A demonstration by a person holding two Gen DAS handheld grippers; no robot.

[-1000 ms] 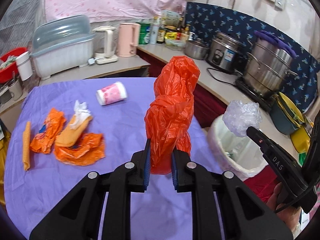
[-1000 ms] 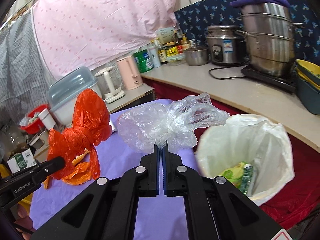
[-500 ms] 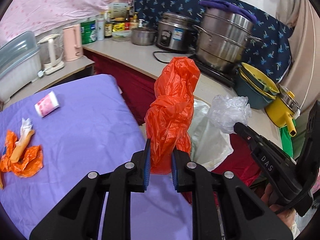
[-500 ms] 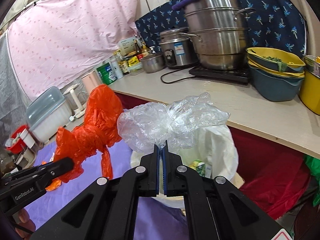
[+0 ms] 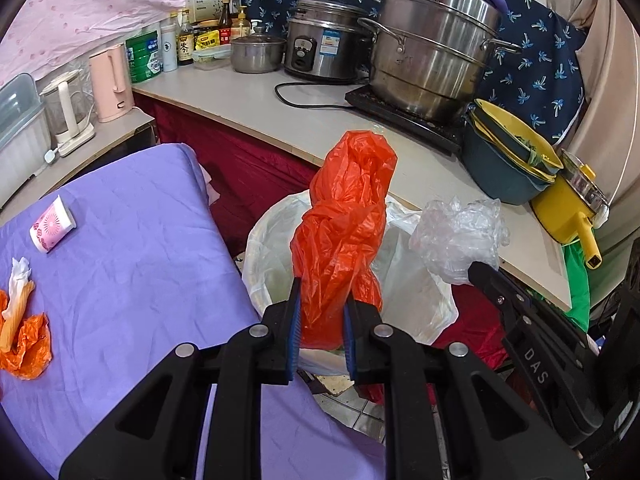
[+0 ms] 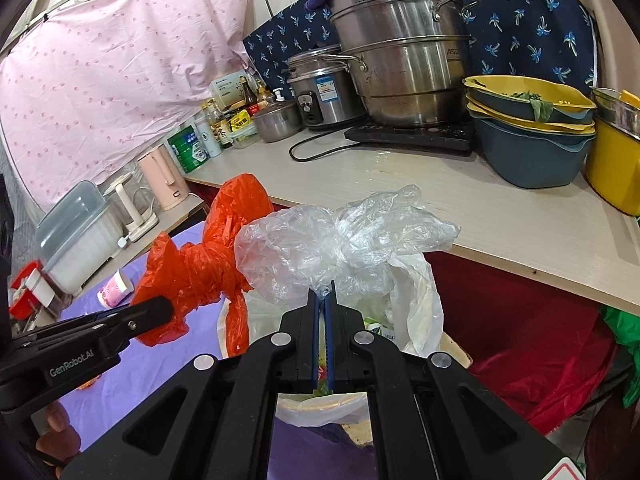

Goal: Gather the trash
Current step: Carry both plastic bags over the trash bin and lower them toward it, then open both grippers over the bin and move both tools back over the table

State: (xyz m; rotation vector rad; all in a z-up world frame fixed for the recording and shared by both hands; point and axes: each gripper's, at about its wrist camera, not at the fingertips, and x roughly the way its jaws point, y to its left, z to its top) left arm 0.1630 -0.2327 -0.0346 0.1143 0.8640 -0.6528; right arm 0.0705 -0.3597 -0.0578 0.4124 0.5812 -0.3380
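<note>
My left gripper (image 5: 320, 308) is shut on a crumpled orange plastic bag (image 5: 344, 224) and holds it upright over the white-lined trash bin (image 5: 416, 300). My right gripper (image 6: 323, 300) is shut on a crumpled clear plastic bag (image 6: 344, 240), also above the bin (image 6: 416, 312). The right gripper (image 5: 476, 270) and its clear bag (image 5: 460, 236) show at the right of the left wrist view. The orange bag (image 6: 204, 268) and the left gripper (image 6: 160, 310) show at the left of the right wrist view. Green packaging lies inside the bin.
The purple-covered table (image 5: 132, 248) holds a pink paper cup (image 5: 52, 230), a white tissue (image 5: 18, 280) and orange wrappers (image 5: 28, 340). A counter (image 5: 304, 128) behind the bin carries a steel steamer pot (image 5: 436, 48), rice cooker (image 5: 324, 40), stacked bowls (image 5: 508, 160) and bottles.
Both grippers have moved right from over the table to above the trash bin, each still holding its bag. The bin now sits right under both bags.
</note>
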